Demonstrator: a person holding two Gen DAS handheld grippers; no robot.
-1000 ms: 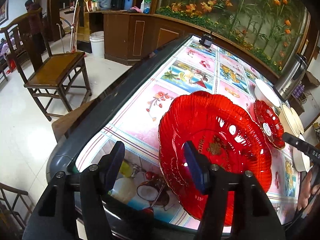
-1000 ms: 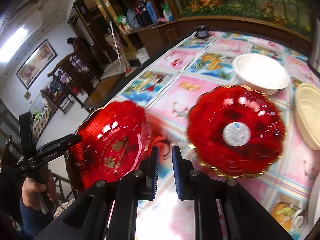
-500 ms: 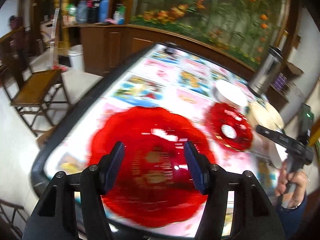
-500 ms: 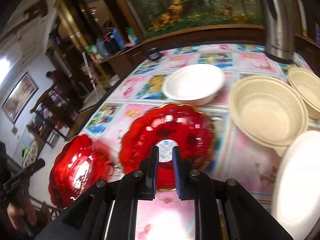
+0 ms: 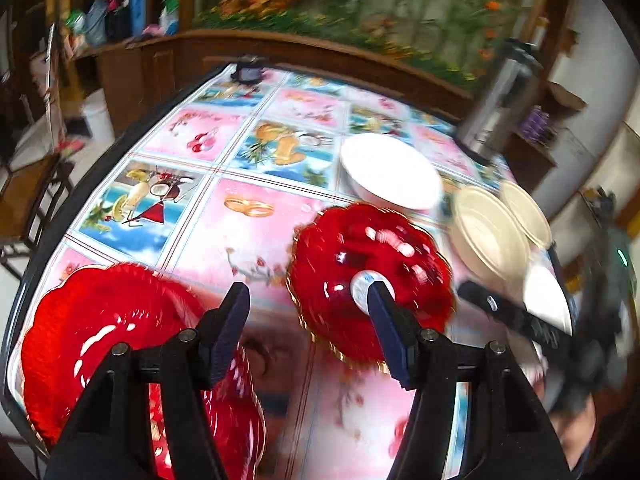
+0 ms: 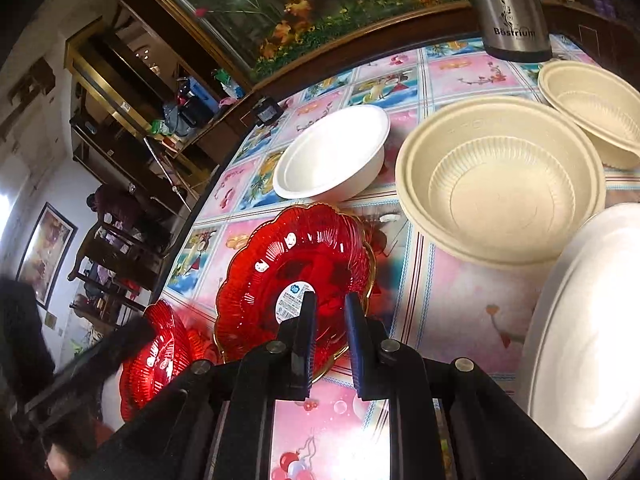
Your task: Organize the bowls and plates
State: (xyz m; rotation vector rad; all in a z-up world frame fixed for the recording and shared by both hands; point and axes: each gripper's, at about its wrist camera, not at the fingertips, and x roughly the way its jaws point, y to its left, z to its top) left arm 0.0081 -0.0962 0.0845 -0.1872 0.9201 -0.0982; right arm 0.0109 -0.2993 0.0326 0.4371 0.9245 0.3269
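the red plates (image 6: 296,268) looked like glossy ribbed plastic with gilt rims. the cream bowls (image 6: 500,184) were matt, finely ribbed inside. the white bowl (image 6: 332,152) was smooth and matt. the kettle (image 6: 508,8) was brushed metal, the counter (image 6: 460,292) cover shiny printed vinyl.
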